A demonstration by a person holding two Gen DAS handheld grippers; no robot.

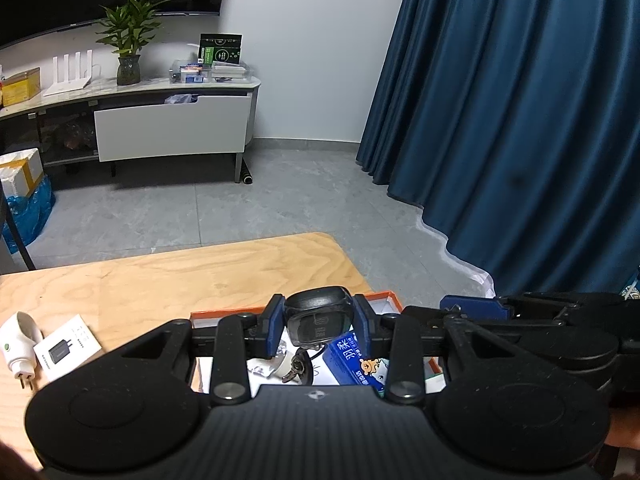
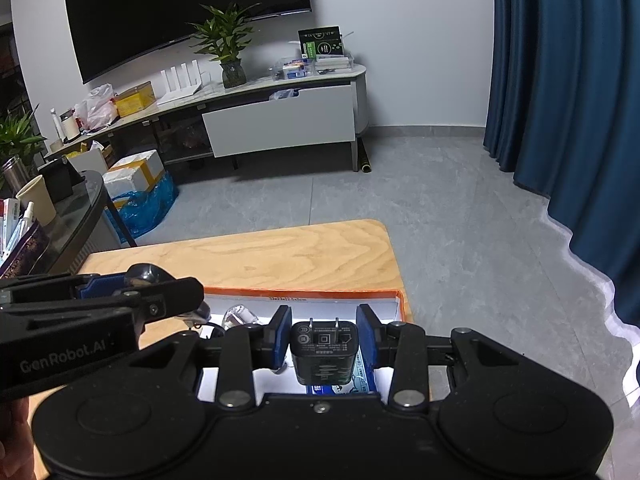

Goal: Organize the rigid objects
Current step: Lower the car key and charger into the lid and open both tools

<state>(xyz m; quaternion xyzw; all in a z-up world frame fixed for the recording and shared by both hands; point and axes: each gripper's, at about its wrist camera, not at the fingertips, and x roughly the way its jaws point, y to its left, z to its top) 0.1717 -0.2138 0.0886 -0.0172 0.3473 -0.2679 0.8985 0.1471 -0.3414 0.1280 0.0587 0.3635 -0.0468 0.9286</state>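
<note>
Black charger [image 2: 323, 354]: prongs up, clamped in right claw [image 2: 324, 338], held over orange-rimmed box [image 2: 394, 300] on tabletop [image 2: 280, 256].
Dark rounded device [image 1: 318, 316], possibly car key fob: clamped in left claw [image 1: 319, 326], over same box.
Blue carton [image 1: 356, 364]: inside box.
White plug [image 1: 18, 342], small white charger box [image 1: 66, 346]: on tabletop, 9 o'clock of left claw.

Left gripper [image 1: 319, 322]: black two-finger tool with blue pads, tilted downward, jaws clamped on a dark rounded object.
Right gripper [image 2: 323, 338]: same black build, blue pads, tilted downward, jaws clamped on a black block-shaped item with two prongs up.
Arrangement: side by side, close together.
Hands: only slivers visible at the frame edges.
</note>
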